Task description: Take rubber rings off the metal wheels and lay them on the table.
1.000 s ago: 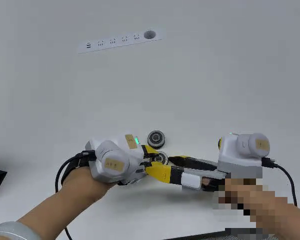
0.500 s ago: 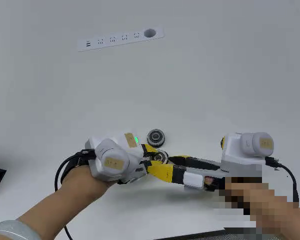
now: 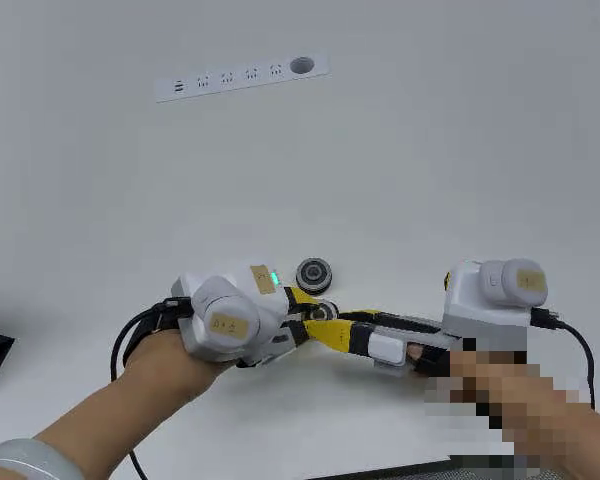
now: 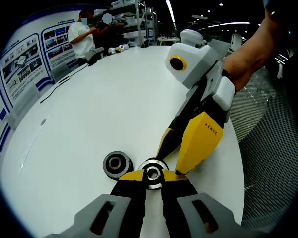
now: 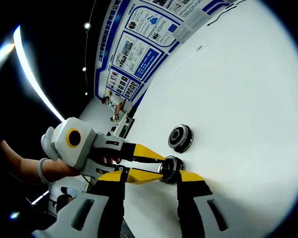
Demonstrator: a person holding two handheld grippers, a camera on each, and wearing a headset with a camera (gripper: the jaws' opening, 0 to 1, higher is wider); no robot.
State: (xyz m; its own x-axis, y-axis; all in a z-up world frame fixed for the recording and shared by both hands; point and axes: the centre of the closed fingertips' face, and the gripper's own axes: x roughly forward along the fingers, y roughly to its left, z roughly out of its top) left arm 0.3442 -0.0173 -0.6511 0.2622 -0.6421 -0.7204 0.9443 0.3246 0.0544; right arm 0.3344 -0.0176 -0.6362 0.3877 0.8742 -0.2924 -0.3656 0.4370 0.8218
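Pinching from both sides, the left tool (image 4: 154, 175) and right tool (image 5: 171, 174) are closed on one wheel (image 3: 320, 312), low in the middle, likely so it is held steady while its ring (image 5: 167, 164) is pulled. A second wheel (image 3: 314, 274) is left on the counter (image 3: 430, 150) just above.

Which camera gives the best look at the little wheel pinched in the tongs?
The left gripper view: the held wheel faces the camera up close, hub and rim clear. The right gripper view shows it smaller, at an angle; the head view shows it tiny and partly covered.
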